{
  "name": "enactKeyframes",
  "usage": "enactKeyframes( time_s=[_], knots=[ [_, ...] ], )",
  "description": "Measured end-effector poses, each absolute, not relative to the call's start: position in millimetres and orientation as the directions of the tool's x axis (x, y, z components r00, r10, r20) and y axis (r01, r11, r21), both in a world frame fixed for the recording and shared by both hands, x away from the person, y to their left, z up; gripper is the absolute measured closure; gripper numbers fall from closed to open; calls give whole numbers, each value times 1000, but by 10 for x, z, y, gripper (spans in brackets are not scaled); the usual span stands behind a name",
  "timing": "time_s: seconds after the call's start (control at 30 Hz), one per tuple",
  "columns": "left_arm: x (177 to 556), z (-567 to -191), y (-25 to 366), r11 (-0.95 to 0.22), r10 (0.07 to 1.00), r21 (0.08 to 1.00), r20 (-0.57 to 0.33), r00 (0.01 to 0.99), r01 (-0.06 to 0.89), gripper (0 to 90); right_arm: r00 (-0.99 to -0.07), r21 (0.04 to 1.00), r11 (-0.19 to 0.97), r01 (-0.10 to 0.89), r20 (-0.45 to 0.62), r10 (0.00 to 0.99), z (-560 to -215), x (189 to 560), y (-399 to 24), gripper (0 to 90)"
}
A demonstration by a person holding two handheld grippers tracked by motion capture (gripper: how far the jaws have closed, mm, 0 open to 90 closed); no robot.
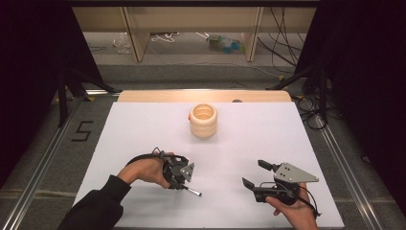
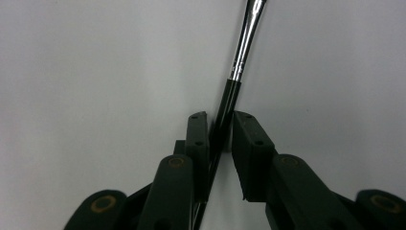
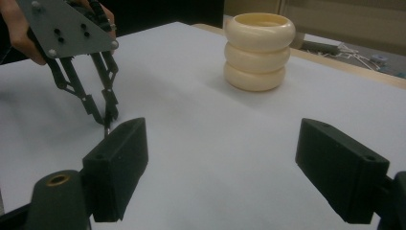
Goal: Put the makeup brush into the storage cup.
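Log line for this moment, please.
left gripper: shut on brush | right gripper: open, idle | holder: upright, far side

This looks like a lab recording bay: beyond the left gripper (image 1: 184, 184) a white counter (image 1: 143, 129) sits on metal rails (image 1: 45, 158) between black curtains (image 1: 28, 72), a taped number five (image 1: 82, 131) marks the floor, and loose cables (image 1: 282, 43) trail under a plywood bench (image 1: 191, 19).

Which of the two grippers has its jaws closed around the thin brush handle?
The left gripper: its jaws pinch the brush, while the right gripper stands wide open, empty.
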State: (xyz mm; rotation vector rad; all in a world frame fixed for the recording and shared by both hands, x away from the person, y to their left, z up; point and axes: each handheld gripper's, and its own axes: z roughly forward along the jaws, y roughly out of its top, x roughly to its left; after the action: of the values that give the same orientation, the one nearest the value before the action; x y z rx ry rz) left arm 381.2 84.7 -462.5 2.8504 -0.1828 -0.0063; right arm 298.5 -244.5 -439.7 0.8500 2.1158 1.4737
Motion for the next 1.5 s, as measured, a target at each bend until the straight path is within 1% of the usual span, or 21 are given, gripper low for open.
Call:
enactKeyframes(
  time_s=[0.3, 0.67, 0.87, 0.9, 0.93, 0.97, 1.0, 1.1, 1.13, 1.17, 1.23, 1.33, 1.37, 1.43, 1.5],
  knots=[
    [3785, -4619, 818, -956, -139, 257, 20, 990, -139, 806, -724, 936, 250, 246, 5, 690, -4394, 2982, -2445, 196],
    [3763, -4617, 789, -963, -117, 241, 15, 993, -117, 834, -726, 938, 250, 241, 4, 688, -4397, 2985, -2444, 196],
    [3771, -4619, 804, -962, -104, 254, 8, 994, -103, 835, -726, 938, 247, 243, 7, 688, -4396, 2984, -2442, 196],
    [3788, -4611, 808, -964, -112, 241, 11, 994, -111, 835, -726, 938, 248, 242, 6, 687, -4396, 2984, -2441, 196],
    [3786, -4622, 815, -962, -81, 264, -9, 997, -76, 835, -725, 934, 259, 247, 1, 688, -4390, 2980, -2447, 196],
    [3820, -4607, 824, -964, -103, 247, -3, 995, -99, 835, -725, 934, 259, 247, 1, 688, -4390, 2980, -2447, 196],
    [3823, -4613, 835, -961, -99, 259, -11, 995, -93, 835, -721, 925, 277, 261, -4, 693, -4376, 2968, -2460, 197],
    [3828, -4612, 840, -960, -98, 262, -9, 995, -93, 835, -723, 933, 259, 250, 2, 691, -4387, 2977, -2450, 196],
    [3829, -4611, 838, -961, -98, 261, -8, 995, -93, 836, -721, 927, 272, 258, -3, 693, -4380, 2971, -2457, 196],
    [3828, -4611, 838, -961, -98, 261, -8, 995, -93, 835, -723, 922, 270, 277, 14, 691, -4378, 2962, -2453, 196],
    [3828, -4611, 840, -961, -98, 262, -8, 995, -93, 836, -721, 927, 271, 259, -1, 693, -4378, 2970, -2457, 196],
    [3825, -4610, 839, -961, -102, 260, -9, 995, -96, 835, -721, 927, 273, 258, -3, 693, -4380, 2971, -2457, 197],
    [3825, -4610, 839, -961, -102, 260, -8, 995, -97, 836, -723, 923, 271, 272, 10, 691, -4379, 2965, -2454, 196],
    [3825, -4610, 839, -961, -104, 260, -8, 995, -98, 835, -721, 927, 273, 258, -3, 692, -4379, 2971, -2457, 197],
    [3826, -4609, 840, -960, -104, 261, -8, 995, -98, 835, -724, 922, 271, 276, 14, 690, -4378, 2962, -2453, 196]
  ],
)
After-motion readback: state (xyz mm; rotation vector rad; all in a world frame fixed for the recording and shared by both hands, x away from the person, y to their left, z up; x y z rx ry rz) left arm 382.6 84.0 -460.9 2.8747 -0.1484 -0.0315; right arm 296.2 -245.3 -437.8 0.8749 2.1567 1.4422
